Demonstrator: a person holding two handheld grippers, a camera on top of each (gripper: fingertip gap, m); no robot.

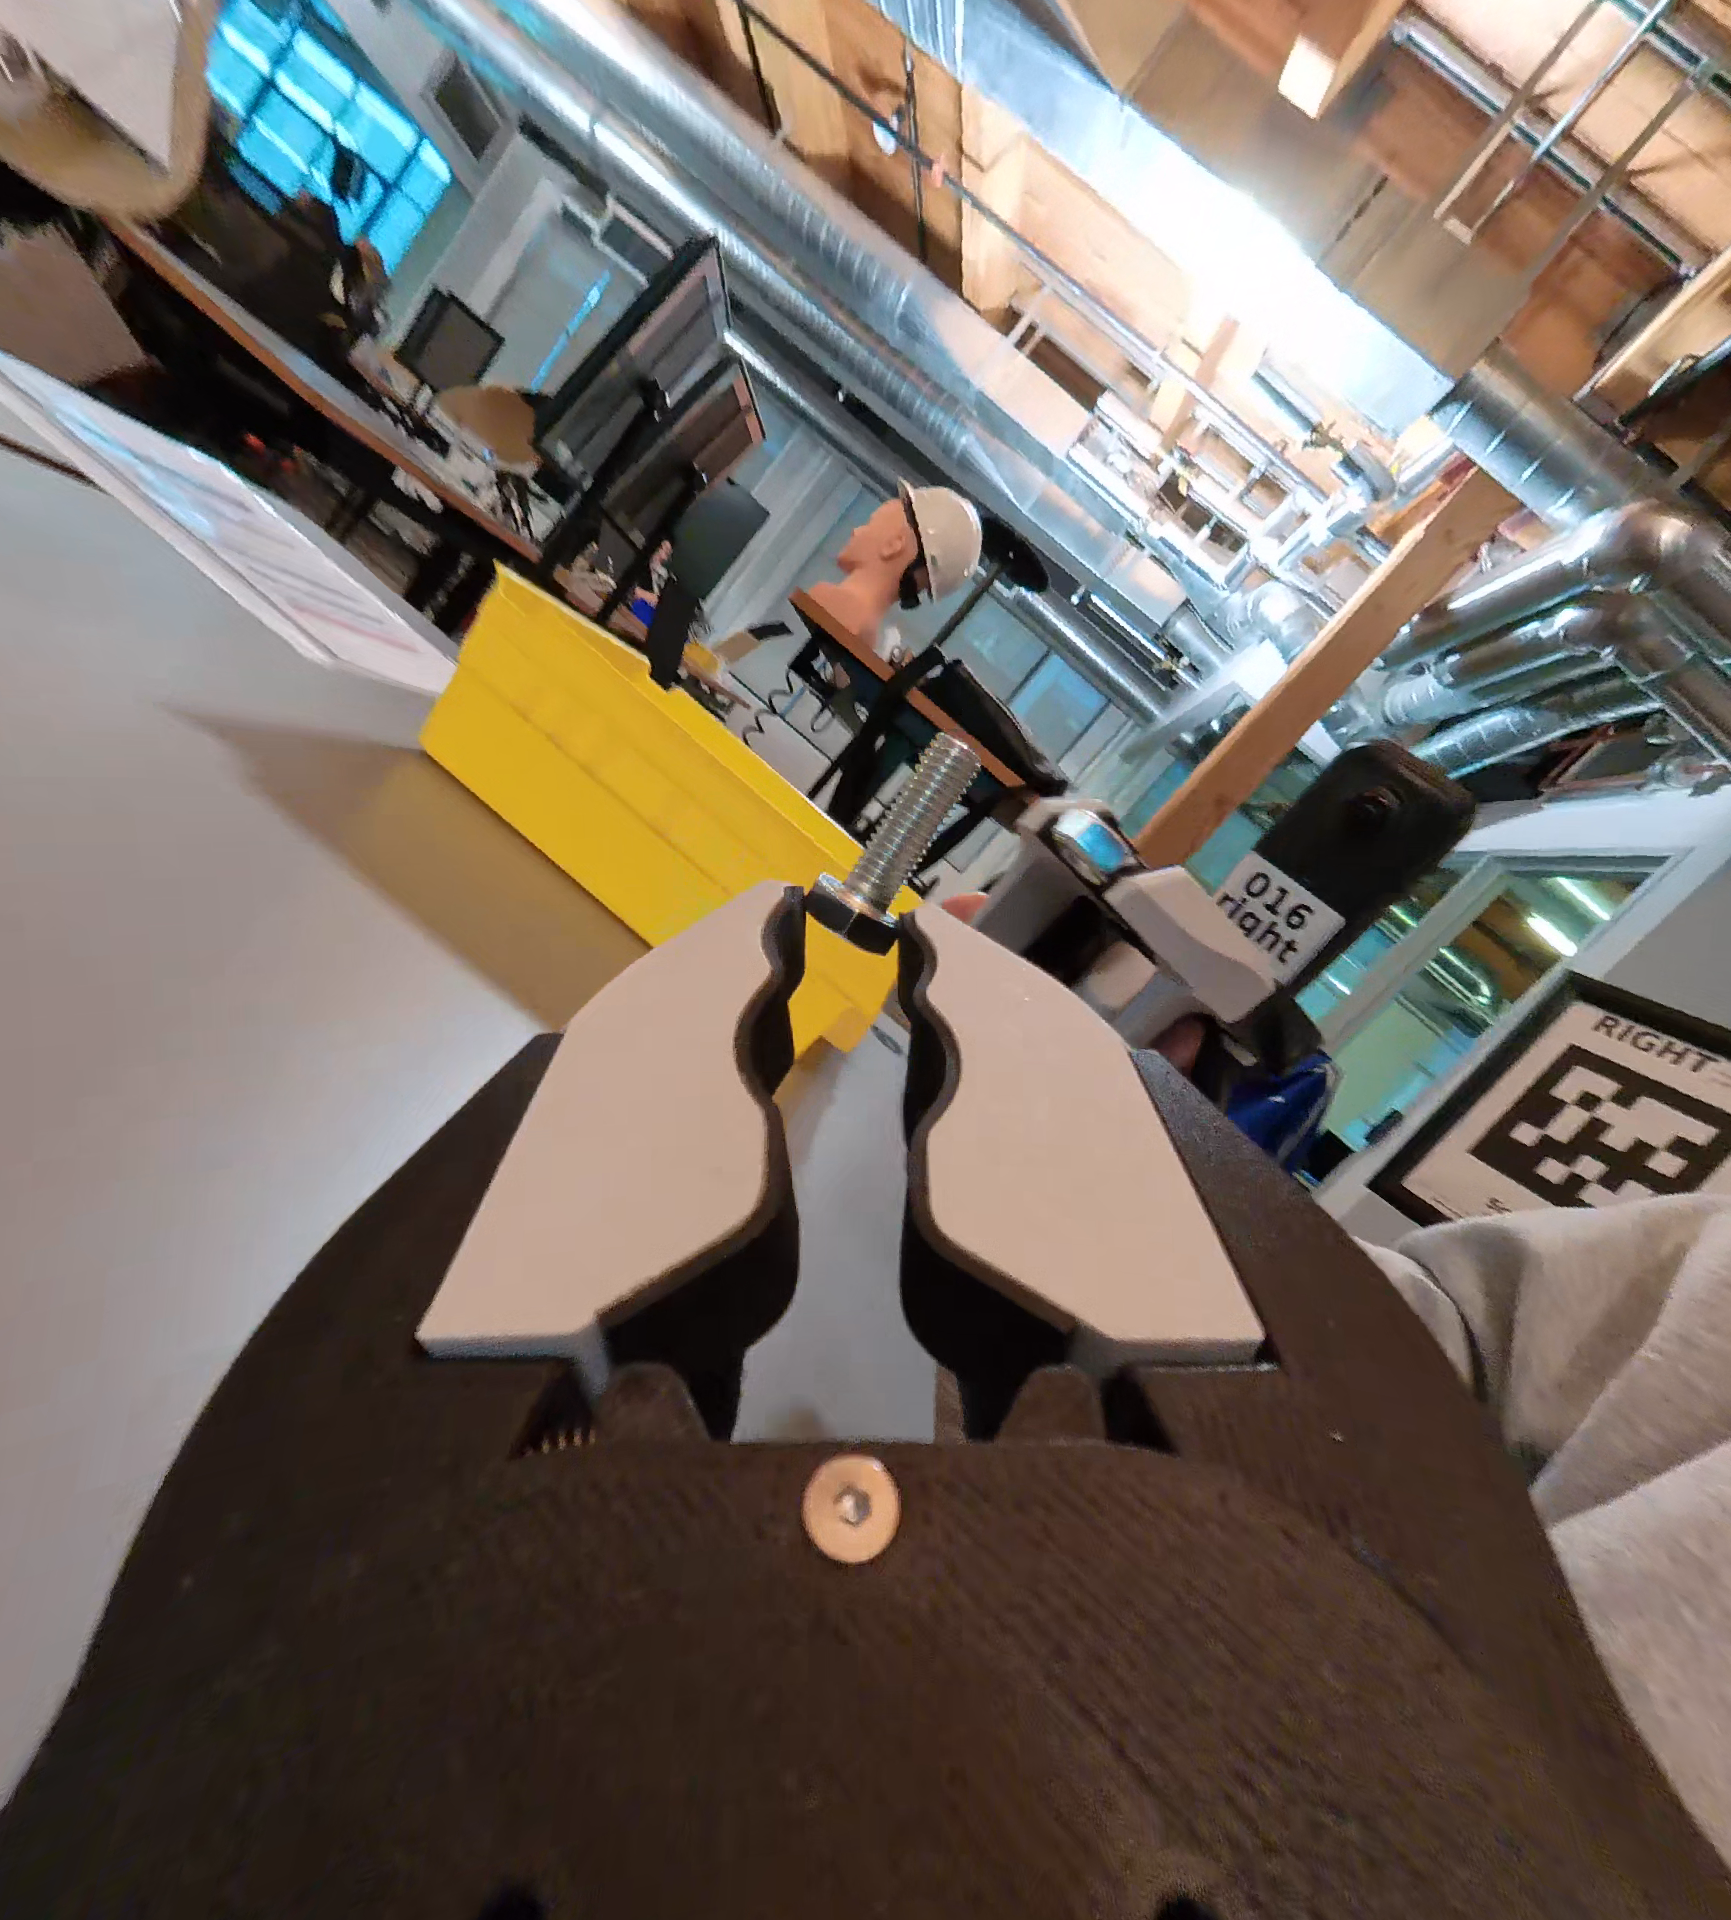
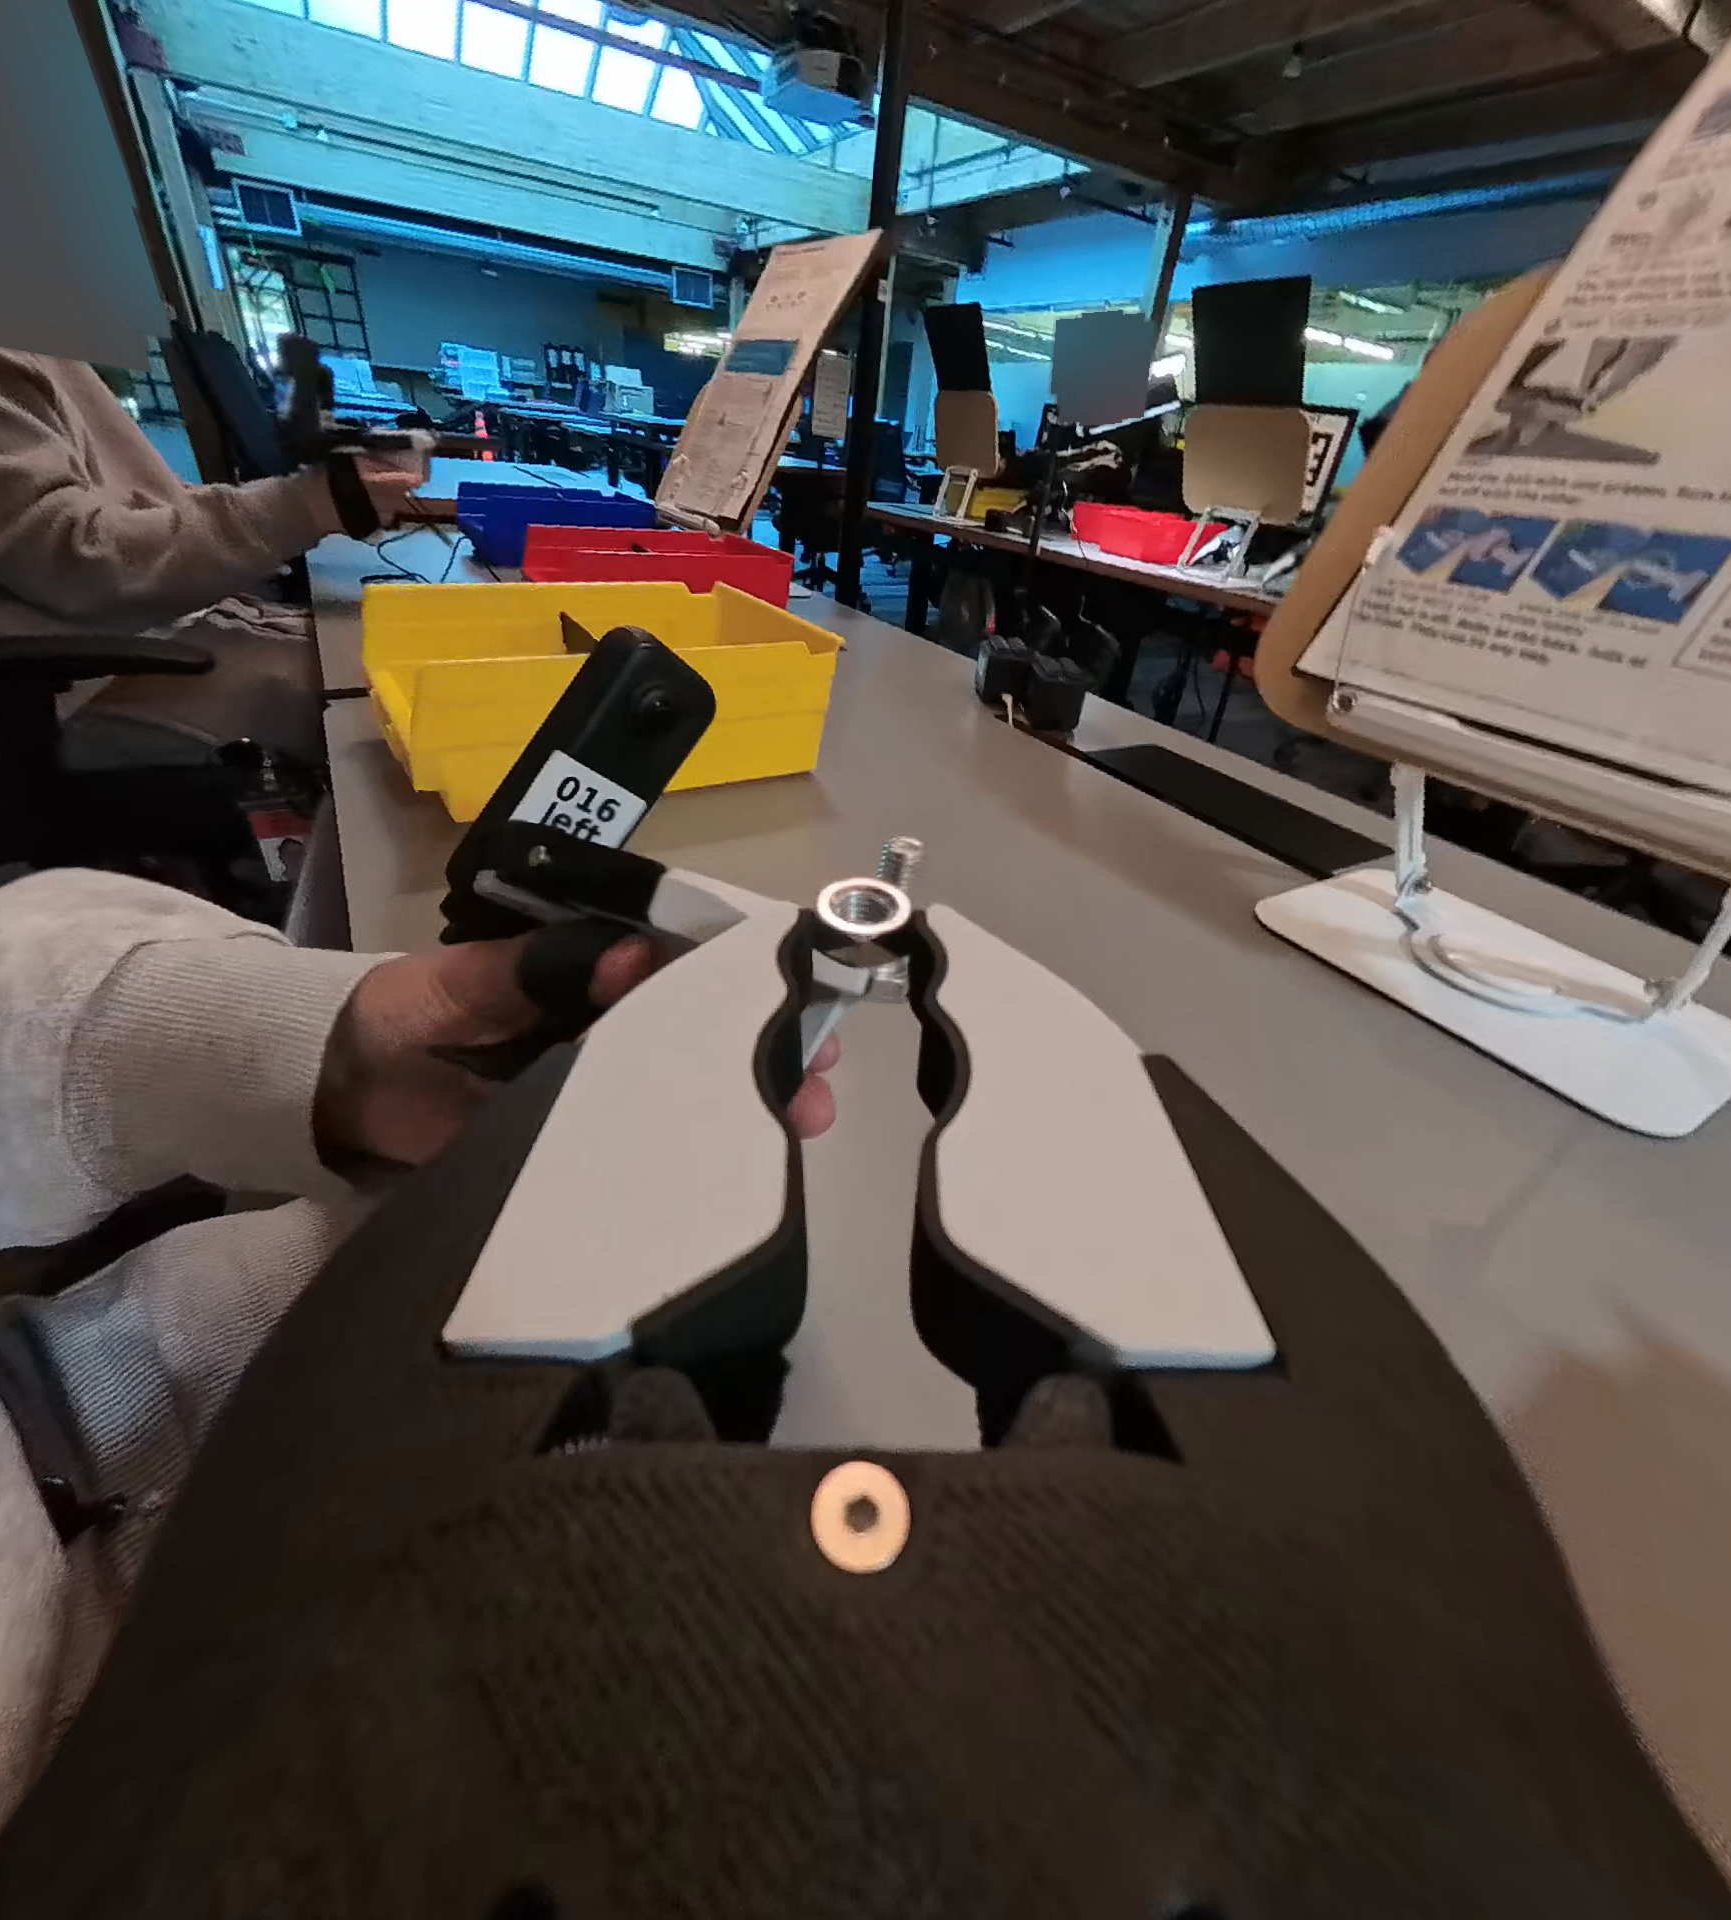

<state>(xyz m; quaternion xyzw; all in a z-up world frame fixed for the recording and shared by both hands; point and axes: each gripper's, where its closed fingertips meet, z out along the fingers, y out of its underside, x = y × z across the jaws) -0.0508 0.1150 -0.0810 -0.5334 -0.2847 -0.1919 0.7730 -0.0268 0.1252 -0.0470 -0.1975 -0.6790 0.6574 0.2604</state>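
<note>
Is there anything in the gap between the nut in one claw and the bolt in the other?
Nothing visible. The right gripper clamps the nut, the left gripper clamps the bolt by its head, and the bolt's threaded tip shows just behind the nut.

in the left wrist view a bolt (image 1: pixel 897 831) stands out beyond the left gripper (image 1: pixel 848 914), its head pinched between the fingertips; a bin (image 1: pixel 622 769) sits on the table (image 1: pixel 113 935) ahead-left, the right gripper (image 1: pixel 1141 914) just right of the tips

in the right wrist view a nut (image 2: pixel 863 914) sits between the fingertips, the bolt's end just beyond it, a stand (image 2: pixel 1505 997) to the right
</note>
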